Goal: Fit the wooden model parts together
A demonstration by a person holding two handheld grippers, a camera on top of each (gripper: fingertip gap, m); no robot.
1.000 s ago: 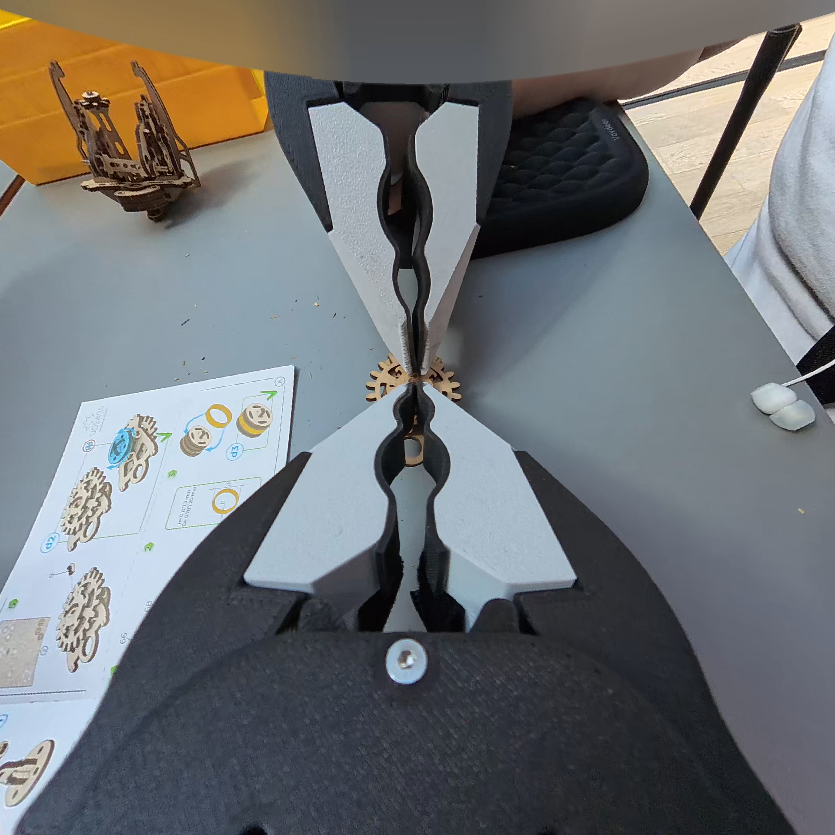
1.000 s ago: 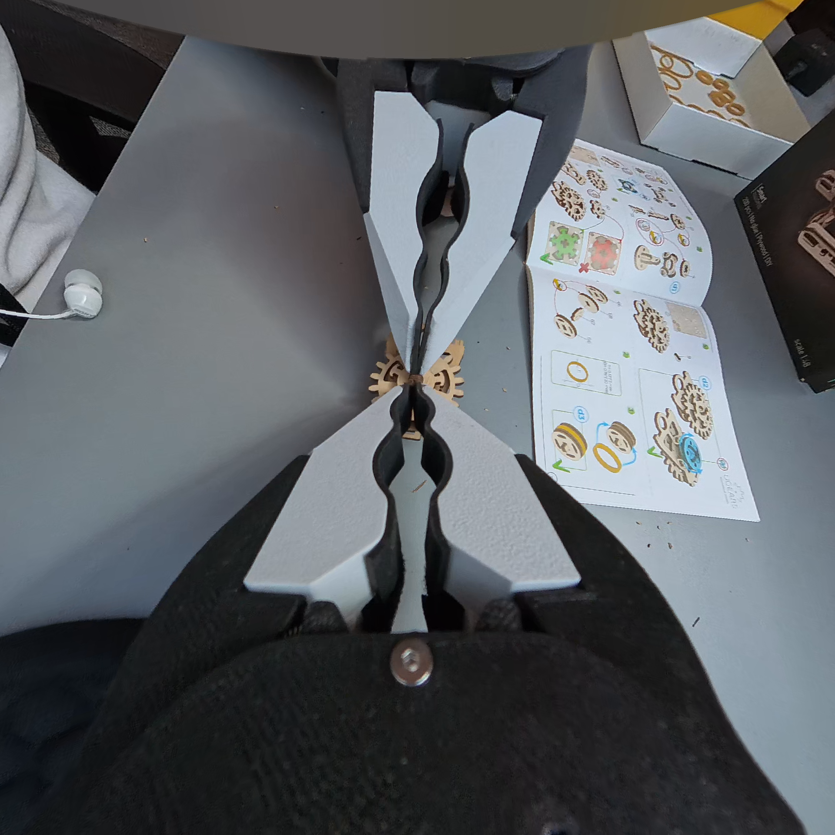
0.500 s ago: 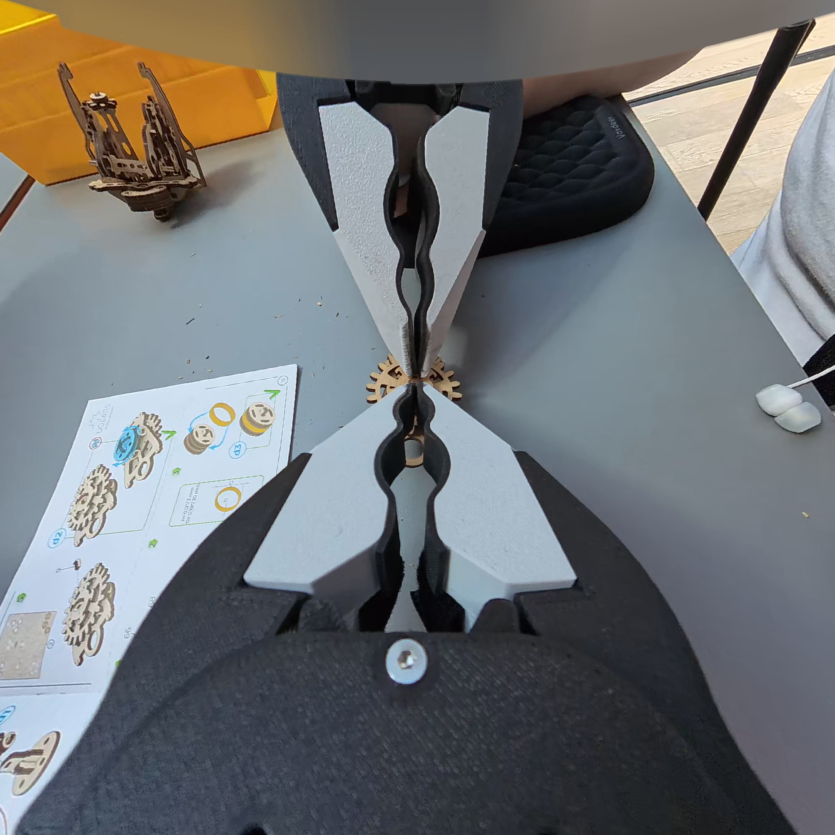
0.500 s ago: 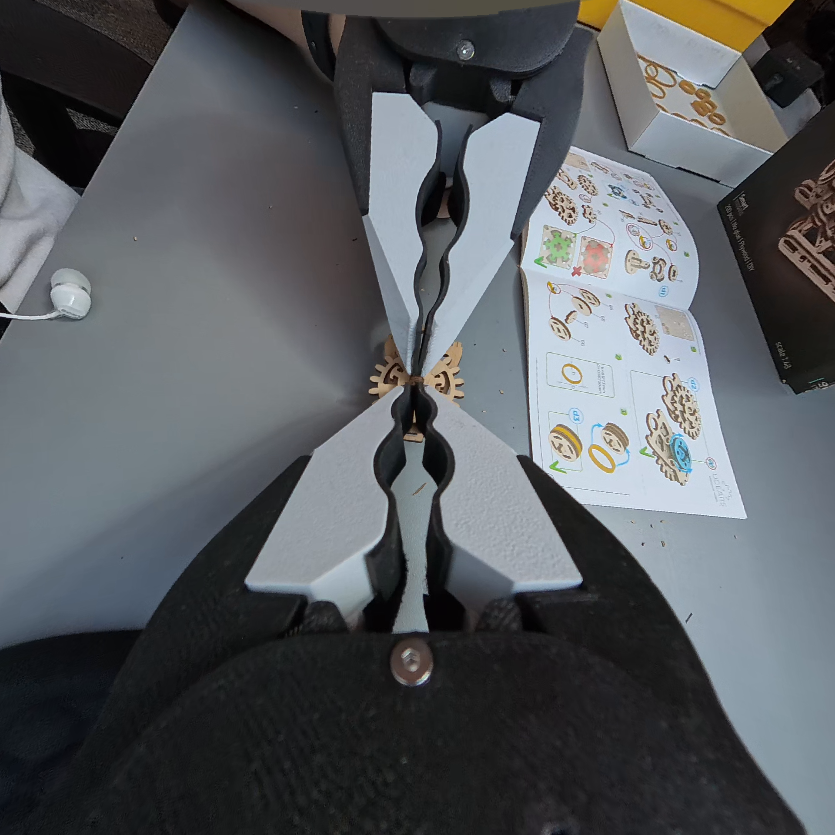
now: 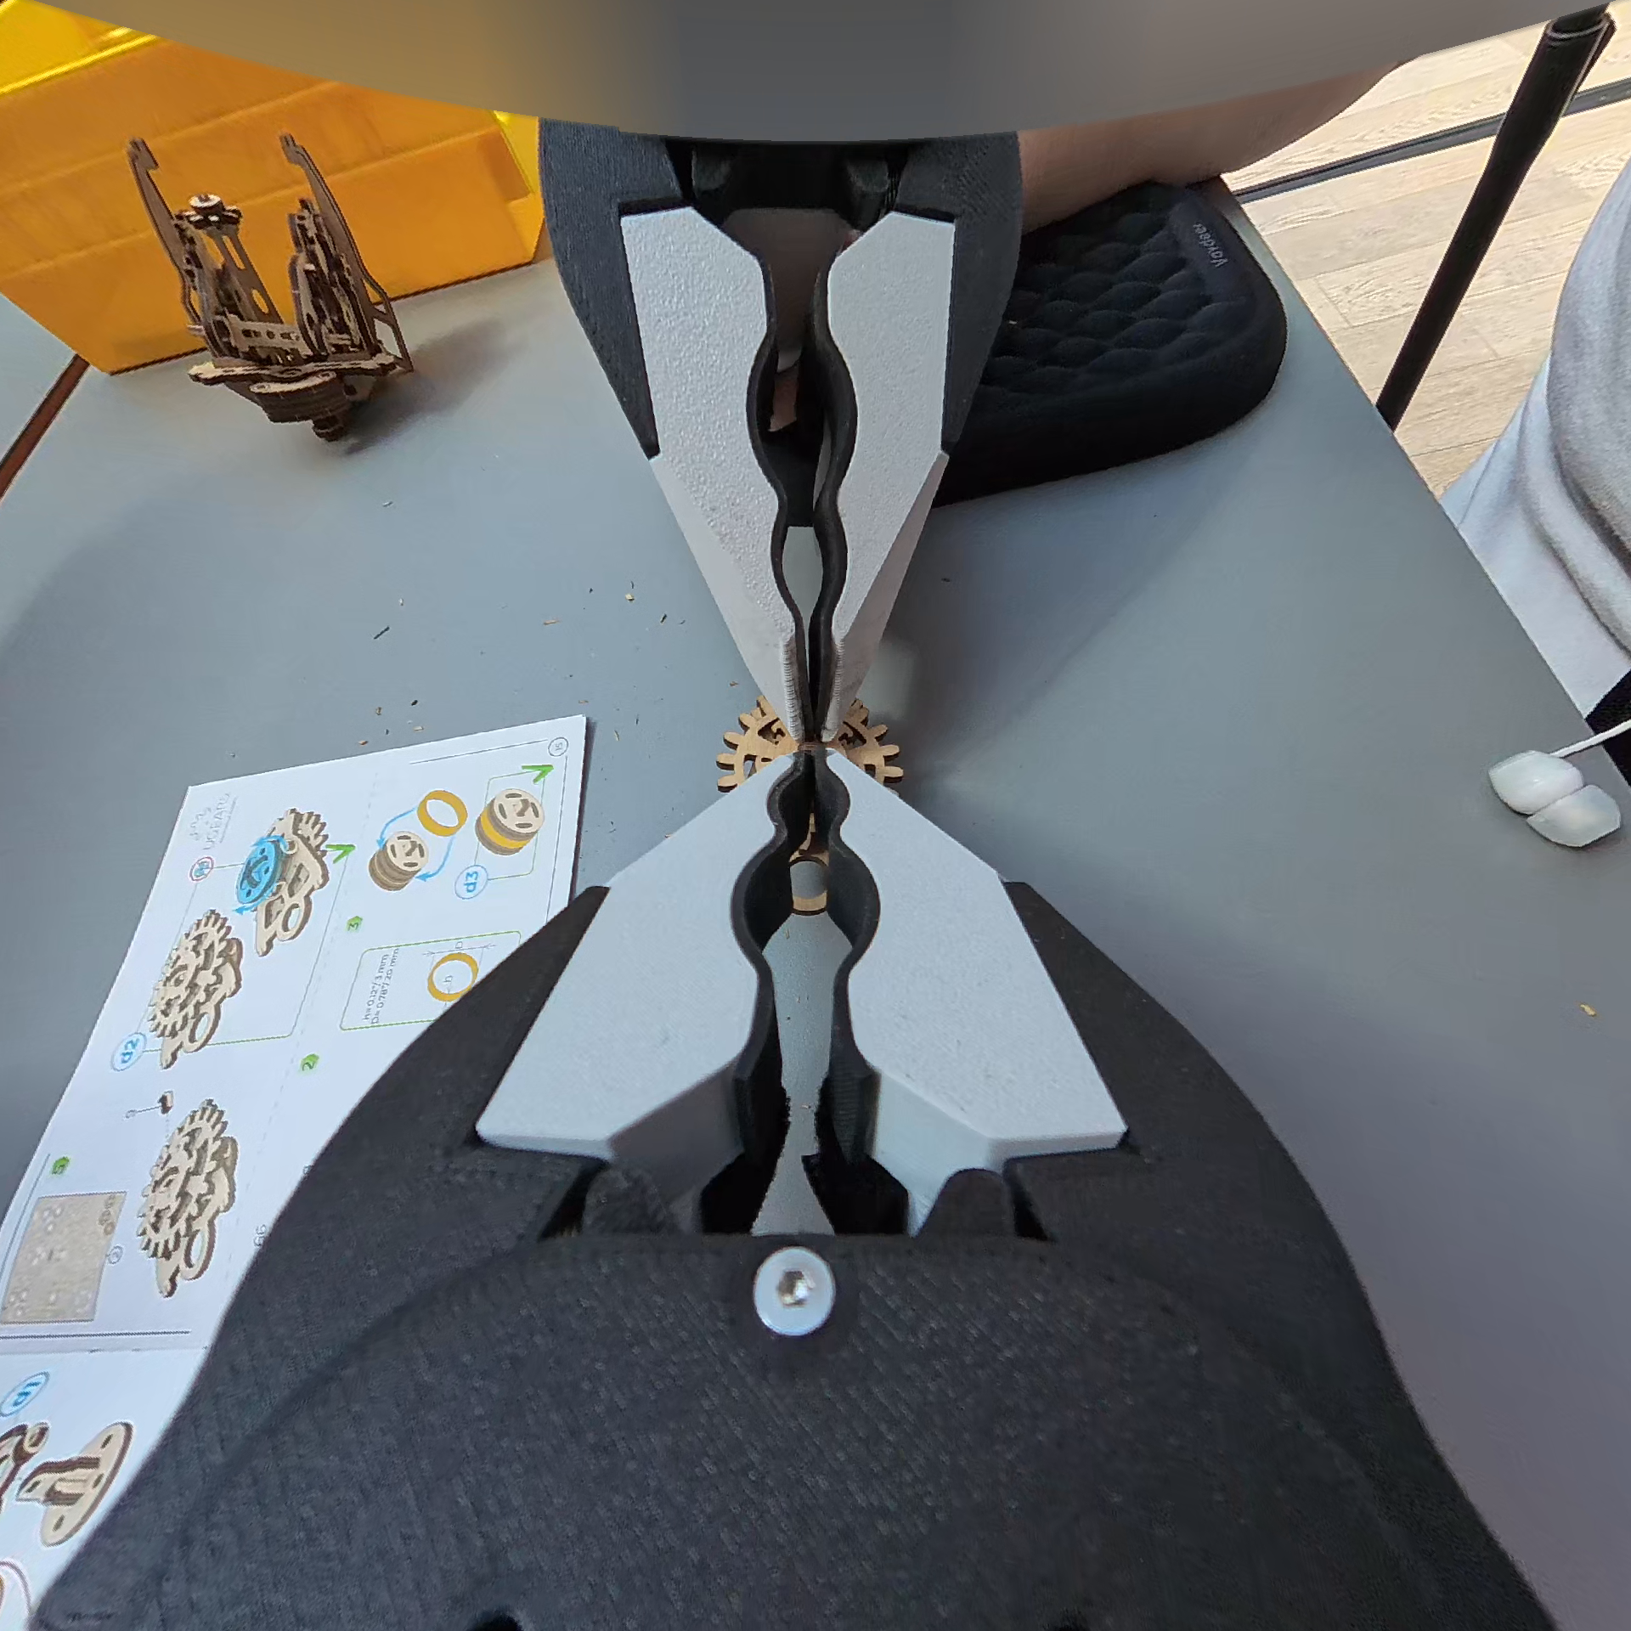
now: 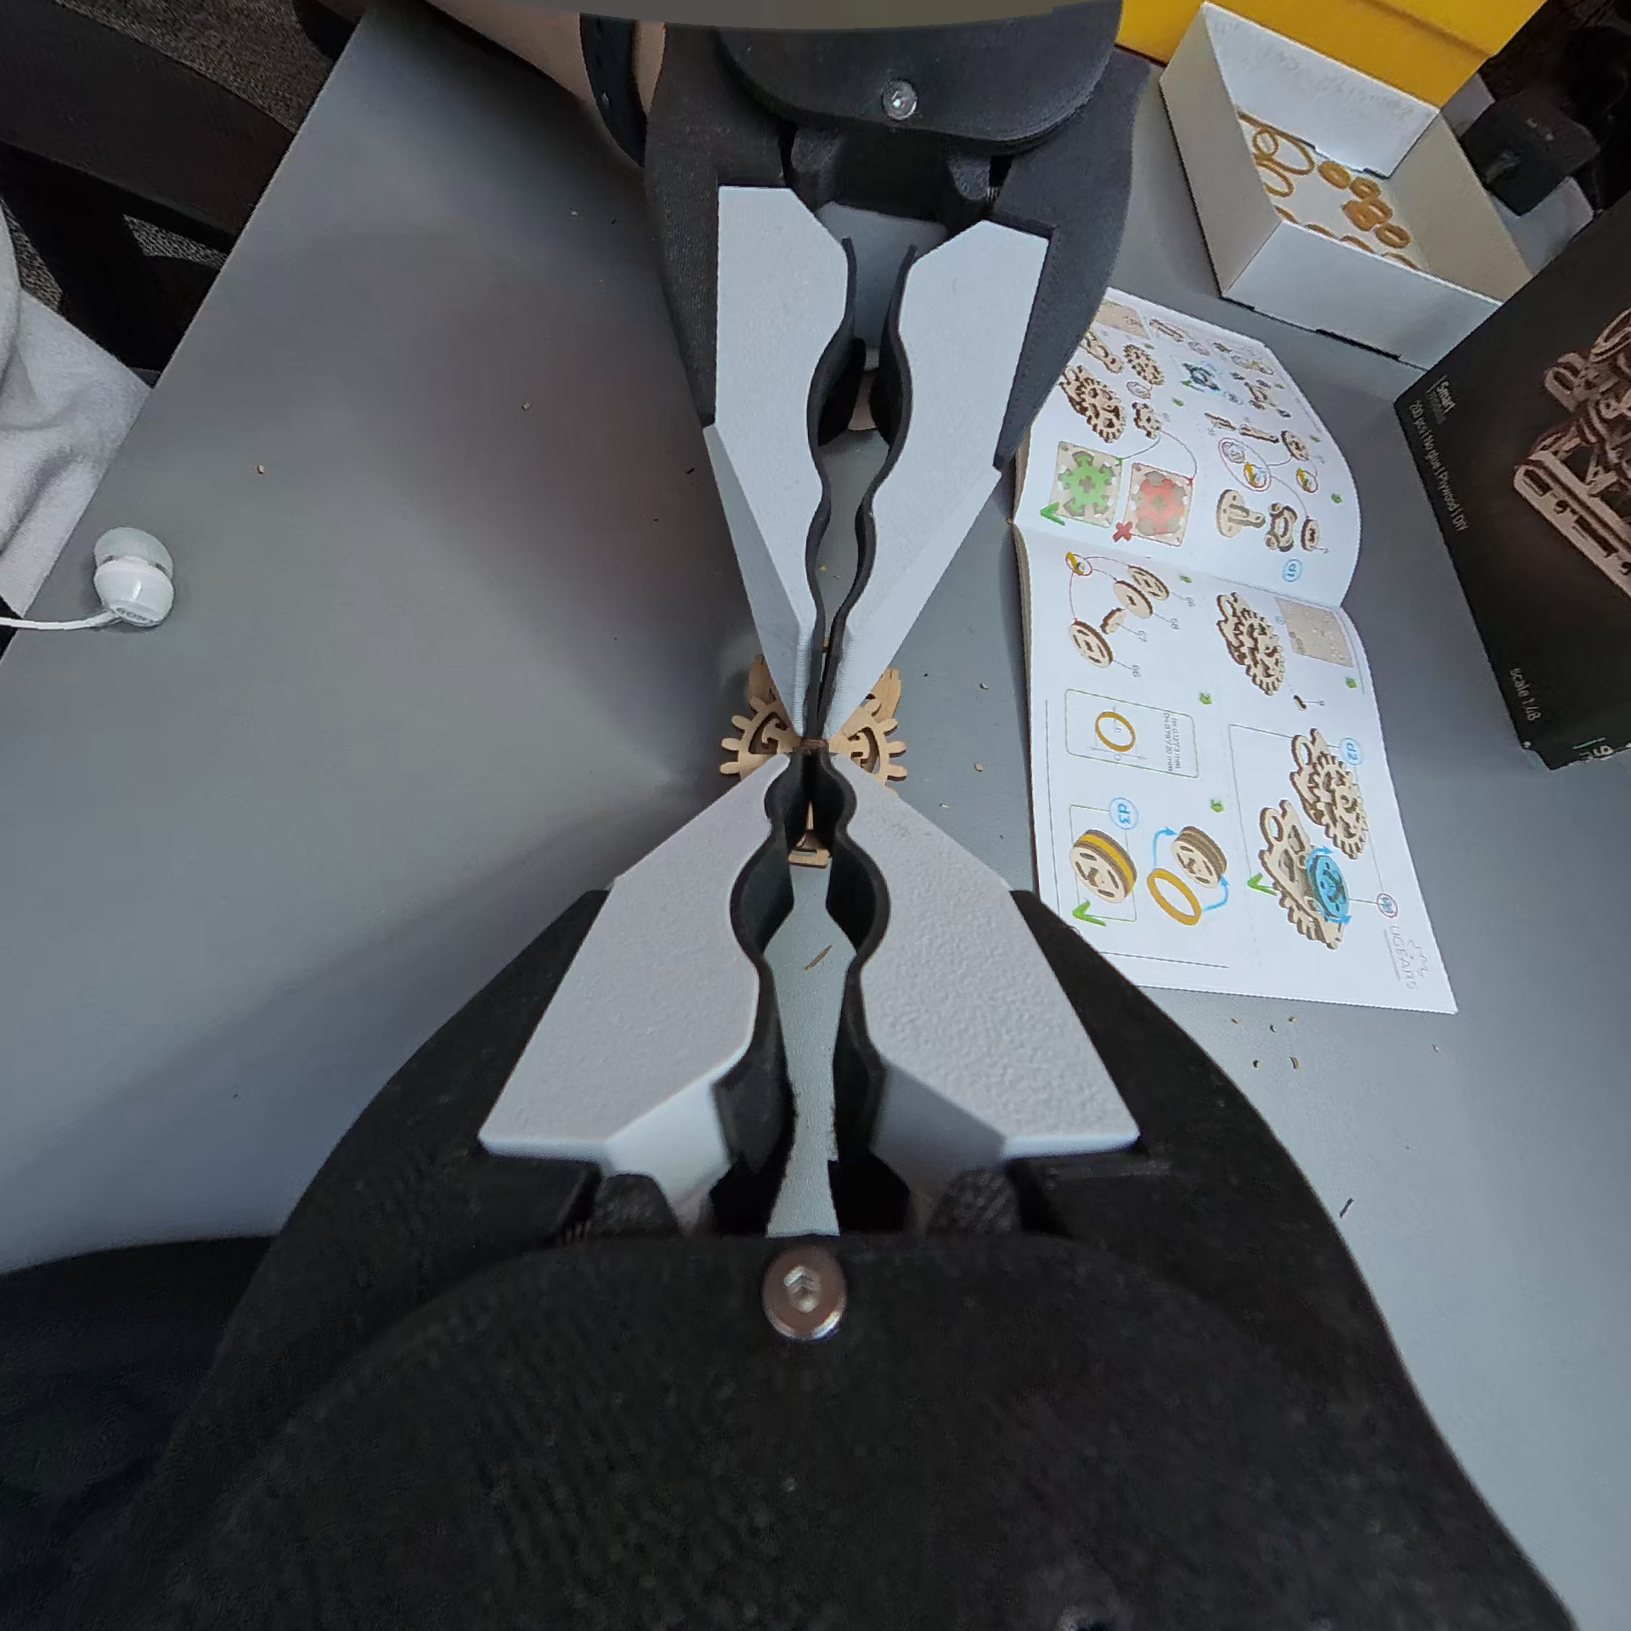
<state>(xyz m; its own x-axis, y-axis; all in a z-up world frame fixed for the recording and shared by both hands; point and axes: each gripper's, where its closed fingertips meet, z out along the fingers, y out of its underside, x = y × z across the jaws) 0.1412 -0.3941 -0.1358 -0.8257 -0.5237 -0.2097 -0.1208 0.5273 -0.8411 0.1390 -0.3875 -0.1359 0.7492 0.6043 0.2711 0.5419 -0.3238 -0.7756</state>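
Note:
A light wooden gear assembly [image 5: 750, 761] sits low over the grey table [image 5: 1147, 706], mostly hidden by fingers. My left gripper [image 5: 810, 770] and right gripper [image 5: 813, 725] meet tip to tip over its centre. Both are shut, pinching a small brown piece at the middle of the gears. A wooden ring part [image 5: 807, 883] shows through the gap between the left fingers. In the right wrist view, my right gripper [image 6: 807, 770] faces the left gripper [image 6: 816, 724], with gear teeth [image 6: 874, 741] sticking out on both sides.
An open instruction booklet [image 5: 309, 927] [image 6: 1236, 706] lies beside the grippers. A dark finished wooden model [image 5: 274, 300] stands before a yellow box [image 5: 265, 176]. There are also a black cushion [image 5: 1130, 326], white earbuds [image 5: 1553, 799] [image 6: 132, 582], a white box of rings [image 6: 1324, 176] and a black product box [image 6: 1544, 529]. The tips of both grippers are at nearly the same place.
Both grippers stay shut, tip to tip on the gears. The views have shifted slightly; more of the left gripper's body shows in the right wrist view.

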